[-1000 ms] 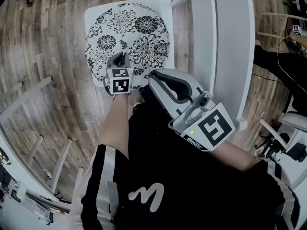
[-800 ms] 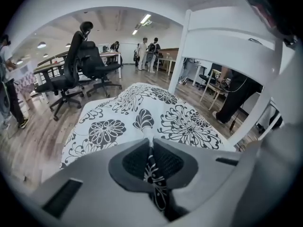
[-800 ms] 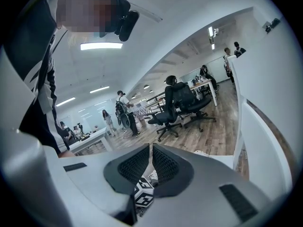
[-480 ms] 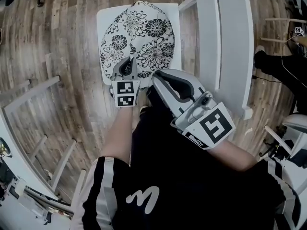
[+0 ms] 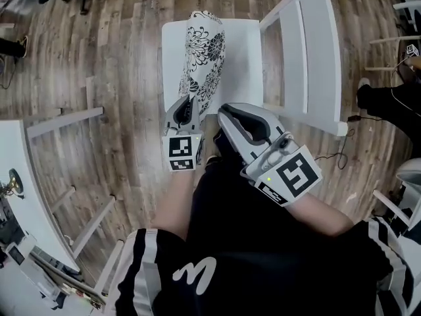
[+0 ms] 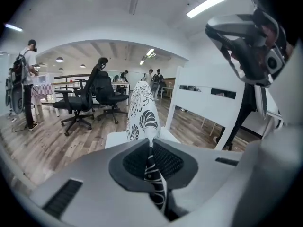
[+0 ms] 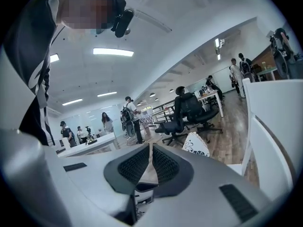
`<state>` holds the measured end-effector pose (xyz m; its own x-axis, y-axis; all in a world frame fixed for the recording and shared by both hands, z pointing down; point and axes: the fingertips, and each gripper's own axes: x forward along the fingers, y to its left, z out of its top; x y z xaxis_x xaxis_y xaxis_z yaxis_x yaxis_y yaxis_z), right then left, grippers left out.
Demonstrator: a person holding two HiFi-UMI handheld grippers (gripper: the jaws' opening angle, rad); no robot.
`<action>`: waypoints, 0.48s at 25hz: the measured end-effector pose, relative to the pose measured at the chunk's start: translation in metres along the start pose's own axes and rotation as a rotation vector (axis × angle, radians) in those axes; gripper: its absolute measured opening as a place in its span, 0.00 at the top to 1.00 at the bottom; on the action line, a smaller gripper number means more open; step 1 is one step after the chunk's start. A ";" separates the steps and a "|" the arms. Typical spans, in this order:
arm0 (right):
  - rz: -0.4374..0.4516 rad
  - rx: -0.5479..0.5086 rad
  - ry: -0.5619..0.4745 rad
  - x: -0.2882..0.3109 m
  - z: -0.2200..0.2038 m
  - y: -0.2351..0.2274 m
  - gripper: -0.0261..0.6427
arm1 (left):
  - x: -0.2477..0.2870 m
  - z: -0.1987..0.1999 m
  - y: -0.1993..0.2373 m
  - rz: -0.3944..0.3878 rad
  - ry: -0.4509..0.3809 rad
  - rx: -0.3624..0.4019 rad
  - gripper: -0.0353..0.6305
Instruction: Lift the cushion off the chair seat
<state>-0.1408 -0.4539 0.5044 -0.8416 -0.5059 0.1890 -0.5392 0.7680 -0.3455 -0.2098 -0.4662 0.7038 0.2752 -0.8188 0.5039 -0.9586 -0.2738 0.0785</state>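
The cushion (image 5: pixel 204 58), white with black flowers, stands tipped up on edge above the white chair seat (image 5: pixel 243 51). My left gripper (image 5: pixel 191 101) is shut on its near edge. In the left gripper view the patterned fabric (image 6: pixel 142 112) runs down between the dark pads (image 6: pixel 135 162) of the left gripper (image 6: pixel 150 143). My right gripper (image 5: pixel 223 114) hangs just right of the left one, near the seat's front edge, and does not touch the cushion. In the right gripper view the right gripper (image 7: pixel 151 148) has its pads together with nothing held, and the cushion (image 7: pixel 196 145) shows beyond them.
The chair back (image 5: pixel 316 51) rises on the right of the seat. White rails (image 5: pixel 66 120) and a white table (image 5: pixel 13 176) are on the left. Black office chairs (image 6: pixel 90 103) and people stand farther off on the wooden floor. Someone's leg (image 5: pixel 388 97) is at the far right.
The cushion lay flat on the seat and now stands tilted on edge. My left gripper has risen with the near edge in its jaws. The right gripper shifted slightly.
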 end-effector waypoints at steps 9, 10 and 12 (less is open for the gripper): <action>0.017 -0.084 -0.114 -0.018 0.043 0.061 0.91 | -0.107 0.089 0.001 0.014 -0.247 -0.045 0.91; 0.019 -0.095 -0.129 -0.021 0.048 0.073 0.91 | -0.121 0.097 0.000 0.005 -0.266 -0.050 0.91; 0.026 -0.121 -0.157 -0.028 0.058 0.097 0.91 | -0.148 0.111 -0.003 -0.004 -0.300 -0.038 0.91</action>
<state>-0.1675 -0.3877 0.4126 -0.8455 -0.5329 0.0328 -0.5249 0.8184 -0.2337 -0.2394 -0.3997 0.5336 0.2833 -0.9317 0.2274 -0.9579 -0.2633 0.1146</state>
